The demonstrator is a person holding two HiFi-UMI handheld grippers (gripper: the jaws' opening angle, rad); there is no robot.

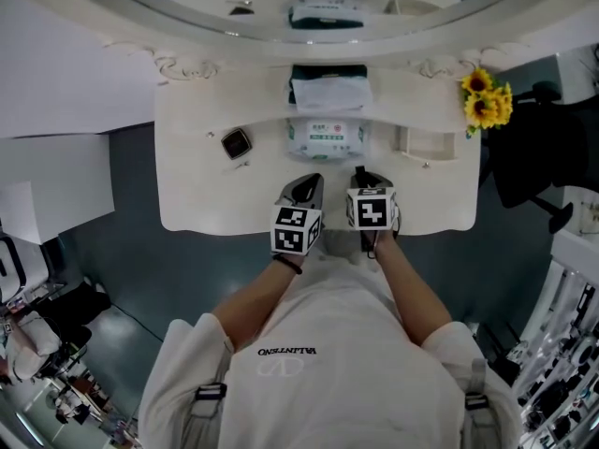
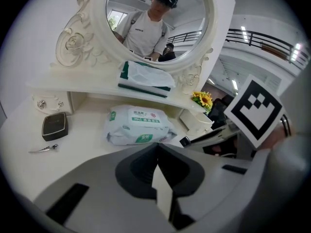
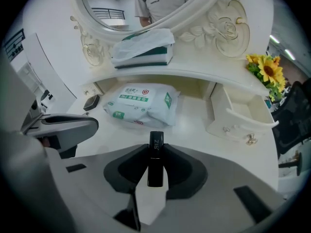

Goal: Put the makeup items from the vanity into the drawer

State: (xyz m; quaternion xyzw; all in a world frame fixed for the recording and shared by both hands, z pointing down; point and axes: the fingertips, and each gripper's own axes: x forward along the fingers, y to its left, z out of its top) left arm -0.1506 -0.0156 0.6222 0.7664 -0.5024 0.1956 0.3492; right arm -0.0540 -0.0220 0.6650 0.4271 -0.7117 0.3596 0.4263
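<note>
A slim black lipstick tube (image 3: 156, 139) stands upright between the jaws of my right gripper (image 3: 155, 154), which is shut on it a little above the white vanity top (image 1: 197, 185). An open white drawer (image 3: 241, 114) sits to the right of it, under the shelf. In the head view the right gripper (image 1: 364, 178) hovers near the vanity's front edge. My left gripper (image 2: 156, 148) is beside it on the left, jaws shut with nothing between them. A black compact (image 2: 54, 125) and a small silver hair clip (image 2: 43, 149) lie at the far left of the vanity top.
A pack of wet wipes (image 3: 143, 105) lies mid-table behind both grippers. A tissue pack (image 1: 329, 90) rests on the shelf below the oval mirror (image 2: 155, 18). Sunflowers (image 1: 487, 98) stand at the shelf's right end. A small closed drawer (image 2: 48, 103) is at the left.
</note>
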